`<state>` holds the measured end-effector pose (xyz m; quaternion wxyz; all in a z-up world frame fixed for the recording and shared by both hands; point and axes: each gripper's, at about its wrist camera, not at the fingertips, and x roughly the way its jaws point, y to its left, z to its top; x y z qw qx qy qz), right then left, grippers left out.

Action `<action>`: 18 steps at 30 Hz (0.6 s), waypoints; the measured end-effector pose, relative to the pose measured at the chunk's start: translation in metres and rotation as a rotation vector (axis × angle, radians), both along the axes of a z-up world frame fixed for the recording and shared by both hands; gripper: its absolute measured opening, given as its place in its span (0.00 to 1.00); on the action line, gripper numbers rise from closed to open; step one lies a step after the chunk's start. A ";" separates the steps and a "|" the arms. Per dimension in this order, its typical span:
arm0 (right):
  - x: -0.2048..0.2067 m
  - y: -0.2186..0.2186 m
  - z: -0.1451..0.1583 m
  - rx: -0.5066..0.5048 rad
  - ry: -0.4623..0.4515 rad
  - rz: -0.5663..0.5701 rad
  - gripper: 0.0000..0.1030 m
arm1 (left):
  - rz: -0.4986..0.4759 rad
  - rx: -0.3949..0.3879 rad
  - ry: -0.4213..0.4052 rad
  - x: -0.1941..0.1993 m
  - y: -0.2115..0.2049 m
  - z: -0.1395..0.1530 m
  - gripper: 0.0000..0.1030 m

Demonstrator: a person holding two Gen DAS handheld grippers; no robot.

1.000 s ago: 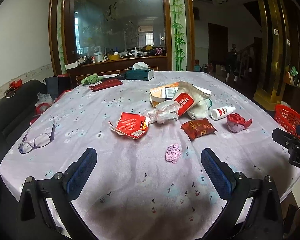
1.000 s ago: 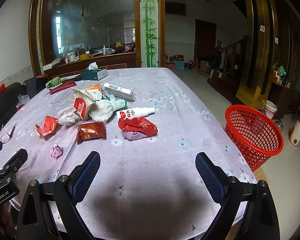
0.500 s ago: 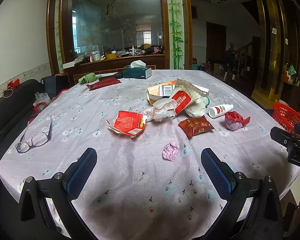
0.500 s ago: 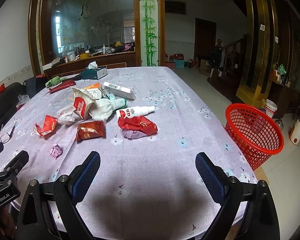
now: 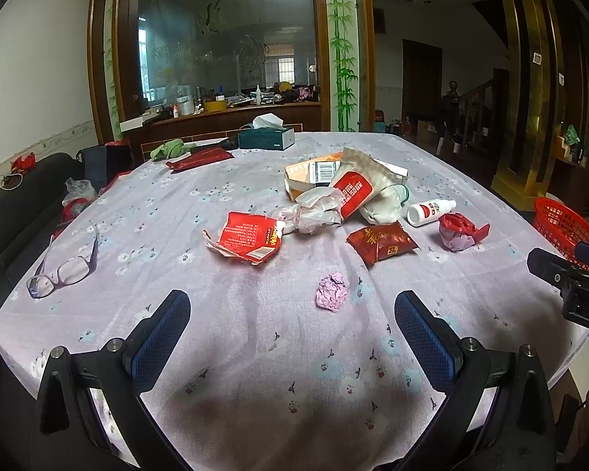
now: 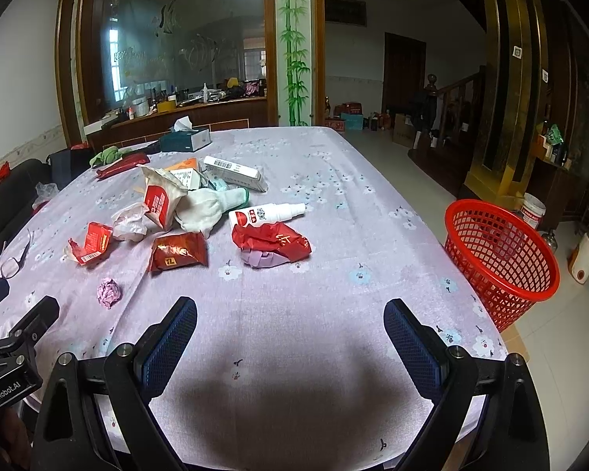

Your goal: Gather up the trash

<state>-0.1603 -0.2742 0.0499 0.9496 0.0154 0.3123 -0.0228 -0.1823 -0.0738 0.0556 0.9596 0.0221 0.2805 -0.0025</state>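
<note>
Both claws hung released and empty above the near edge of the desk (image 6: 333, 180): the left claw (image 5: 290, 337) and the right claw (image 6: 290, 343). Trash lay scattered mid-desk: a crumpled purple paper ball (image 5: 331, 291) nearest the left claw, red wrappers (image 5: 247, 237) beyond. Beside the desk's right edge stood a red basket (image 6: 502, 251) on the floor.

My right hand-held gripper (image 6: 290, 333) hovers wide apart over the surface (image 6: 333, 204); wrappers lie ahead, red basket (image 6: 498, 259) beside.

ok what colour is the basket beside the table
Red basket, an open mesh; clearest in the right wrist view.
</note>
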 end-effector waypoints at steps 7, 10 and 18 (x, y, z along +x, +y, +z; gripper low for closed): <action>0.002 -0.004 -0.001 0.039 0.013 0.032 0.92 | -0.033 -0.046 0.064 0.011 0.009 -0.004 1.00; 0.007 -0.007 0.000 0.080 0.034 0.074 0.84 | -0.043 -0.092 0.113 0.022 0.018 -0.009 1.00; 0.025 -0.009 0.003 0.173 0.093 0.204 0.55 | -0.136 -0.151 0.276 0.063 0.016 -0.026 0.69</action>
